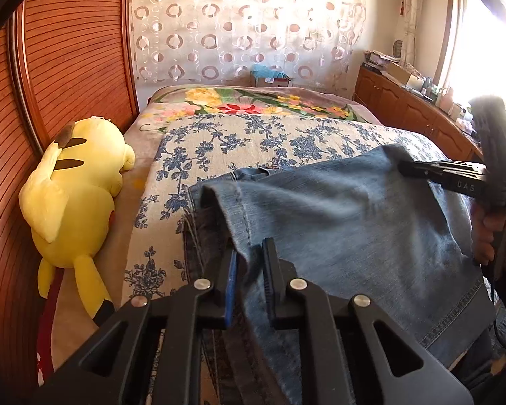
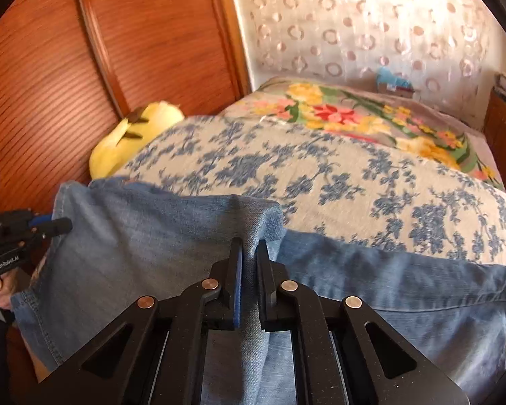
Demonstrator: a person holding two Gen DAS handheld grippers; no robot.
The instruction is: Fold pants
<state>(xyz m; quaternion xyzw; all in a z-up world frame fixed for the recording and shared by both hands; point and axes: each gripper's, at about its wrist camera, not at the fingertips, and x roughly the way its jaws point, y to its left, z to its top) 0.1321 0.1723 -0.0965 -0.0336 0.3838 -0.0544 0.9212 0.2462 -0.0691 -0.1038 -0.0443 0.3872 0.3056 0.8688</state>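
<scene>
**Jeans gripped at two points on the bed, fold under way**

Nearest the left wrist camera, the left gripper has its fingers drawn together on a raised ridge of denim at the left edge of the jeans; the cloth sits pinched between the pads. In the right wrist view, the right gripper is likewise clamped on a bunched fold of the same jeans, close to a corner of the upper layer. Each tool also appears side-on in the other's view, held at the opposite edge of the garment by a hand.

The jeans lie on the near part of the bed, on the blue-flowered cover. A broad upper panel rests over darker denim beneath it, and a hem with stitching runs along the near right edge, so at least one fold appears made; motion blur leaves the layer count uncertain. In the right wrist view a length of denim extends unfolded to the right. Judged from this, the task is partly done: a further fold and a flattening remain.

Farther off lie a yellow plush toy against the wooden wardrobe, a multicoloured floral blanket, and a circle-patterned curtain.
</scene>
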